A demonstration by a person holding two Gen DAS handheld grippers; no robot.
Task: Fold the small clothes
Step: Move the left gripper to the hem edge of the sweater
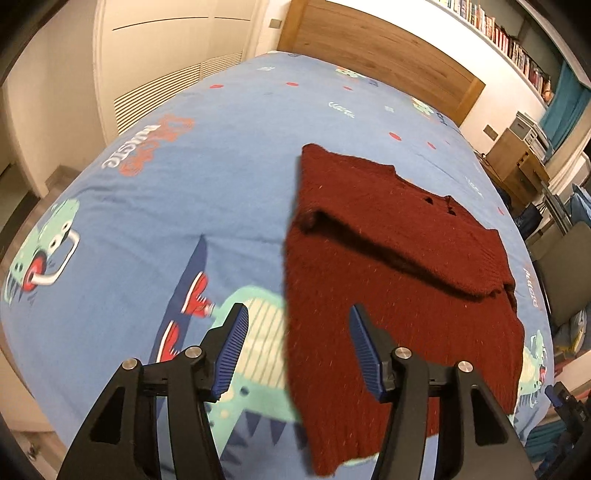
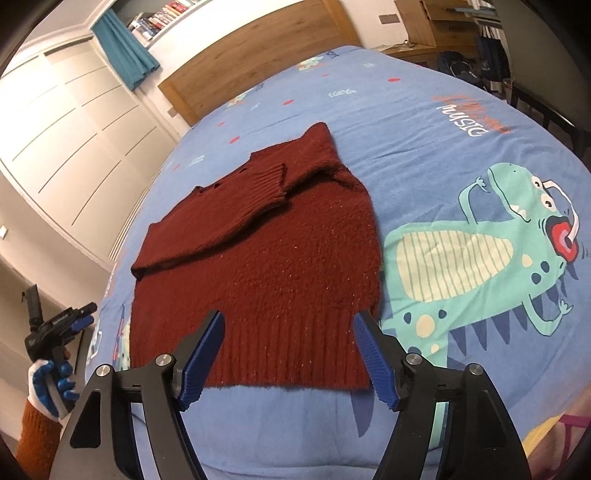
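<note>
A small dark red knitted sweater [image 1: 388, 266] lies flat on the blue dinosaur bedsheet [image 1: 147, 206], both sleeves folded across its chest. My left gripper [image 1: 299, 317] is open and empty, hovering over the sweater's side edge near the hem. In the right wrist view the sweater [image 2: 266, 258] lies with its ribbed hem nearest me. My right gripper [image 2: 290, 321] is open and empty, just above the hem. The left gripper [image 2: 62, 325] also shows at the far left in a gloved hand, off the bed's edge.
A wooden headboard [image 1: 380, 48] stands at the far end of the bed. White wardrobe doors [image 2: 74, 122] line one side. A wooden desk [image 1: 517, 166] and chairs stand beside the bed on the other side. Bookshelves [image 1: 498, 33] run along the wall.
</note>
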